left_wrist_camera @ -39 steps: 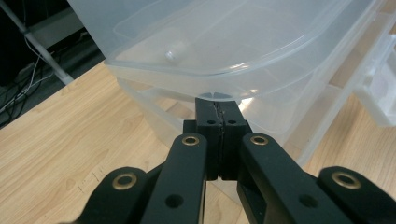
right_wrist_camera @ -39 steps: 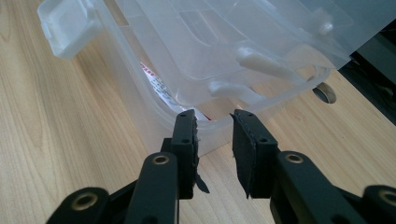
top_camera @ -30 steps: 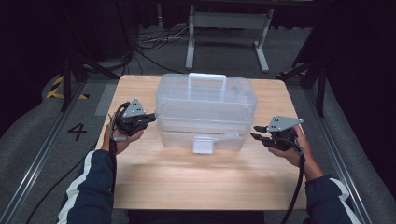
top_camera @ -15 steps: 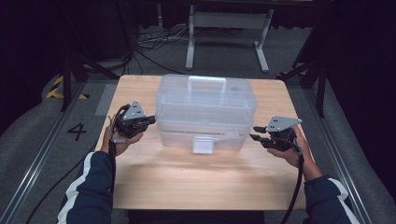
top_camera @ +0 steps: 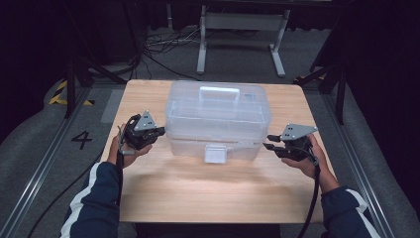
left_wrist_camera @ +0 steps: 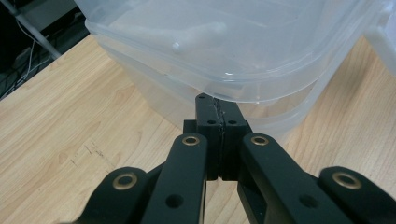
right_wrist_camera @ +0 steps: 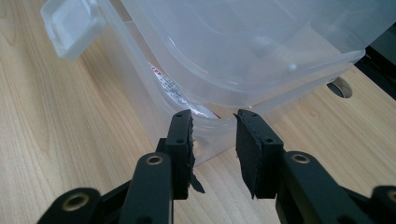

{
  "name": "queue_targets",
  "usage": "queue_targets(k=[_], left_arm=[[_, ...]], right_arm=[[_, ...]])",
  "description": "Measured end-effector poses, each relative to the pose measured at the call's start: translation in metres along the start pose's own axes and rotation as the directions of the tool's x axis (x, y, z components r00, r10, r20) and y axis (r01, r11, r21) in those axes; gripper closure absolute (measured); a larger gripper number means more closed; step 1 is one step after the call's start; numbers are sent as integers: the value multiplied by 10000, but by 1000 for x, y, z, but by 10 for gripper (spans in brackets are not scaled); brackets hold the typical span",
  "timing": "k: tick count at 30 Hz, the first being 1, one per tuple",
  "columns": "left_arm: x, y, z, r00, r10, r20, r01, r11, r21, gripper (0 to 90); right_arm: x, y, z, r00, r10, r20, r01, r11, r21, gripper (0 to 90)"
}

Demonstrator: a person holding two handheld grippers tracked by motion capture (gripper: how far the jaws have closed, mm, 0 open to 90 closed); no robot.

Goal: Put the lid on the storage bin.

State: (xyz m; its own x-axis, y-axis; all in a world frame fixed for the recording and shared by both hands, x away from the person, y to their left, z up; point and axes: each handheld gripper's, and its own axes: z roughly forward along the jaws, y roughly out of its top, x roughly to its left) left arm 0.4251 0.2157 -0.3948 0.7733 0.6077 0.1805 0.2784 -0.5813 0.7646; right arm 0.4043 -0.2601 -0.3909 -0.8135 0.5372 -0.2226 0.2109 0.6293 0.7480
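Observation:
A clear plastic storage box [top_camera: 218, 116] with a lid, a top handle [top_camera: 219, 94] and a front latch [top_camera: 216, 153] stands on the wooden table [top_camera: 198, 193]. My left gripper [top_camera: 161, 132] is at the box's left end. In the left gripper view the left gripper [left_wrist_camera: 217, 105] is shut on nothing, its tips right under the rim of the box's lid [left_wrist_camera: 224, 46]. My right gripper [top_camera: 270, 141] is at the box's right end. The right gripper [right_wrist_camera: 214, 123] stands open, its jaws apart and just short of the box corner [right_wrist_camera: 224, 46] below the lid rim.
A red and white label [right_wrist_camera: 163, 81] shows through the box wall. There is a round hole [right_wrist_camera: 341, 86] in the tabletop beyond the box. Behind the table stand metal frame legs [top_camera: 277, 54] and cables [top_camera: 158, 44] on the dark floor.

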Motion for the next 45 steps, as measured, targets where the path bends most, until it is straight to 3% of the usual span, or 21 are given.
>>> queue_targets(k=[18,38,45], left_arm=[[-1,-6,2,10000,51,-31,-49,9991,411,900],[-2,-15,-2,10000,39,30,-40,9990,441,876],[-4,-24,-2,9998,159,138,-170,9960,871,836]], right_arm=[[-1,-4,3,9999,133,-57,-132,9997,187,649],[1,-7,4,10000,71,41,-73,9989,462,618],[1,-13,3,10000,47,71,-52,9978,660,633]])
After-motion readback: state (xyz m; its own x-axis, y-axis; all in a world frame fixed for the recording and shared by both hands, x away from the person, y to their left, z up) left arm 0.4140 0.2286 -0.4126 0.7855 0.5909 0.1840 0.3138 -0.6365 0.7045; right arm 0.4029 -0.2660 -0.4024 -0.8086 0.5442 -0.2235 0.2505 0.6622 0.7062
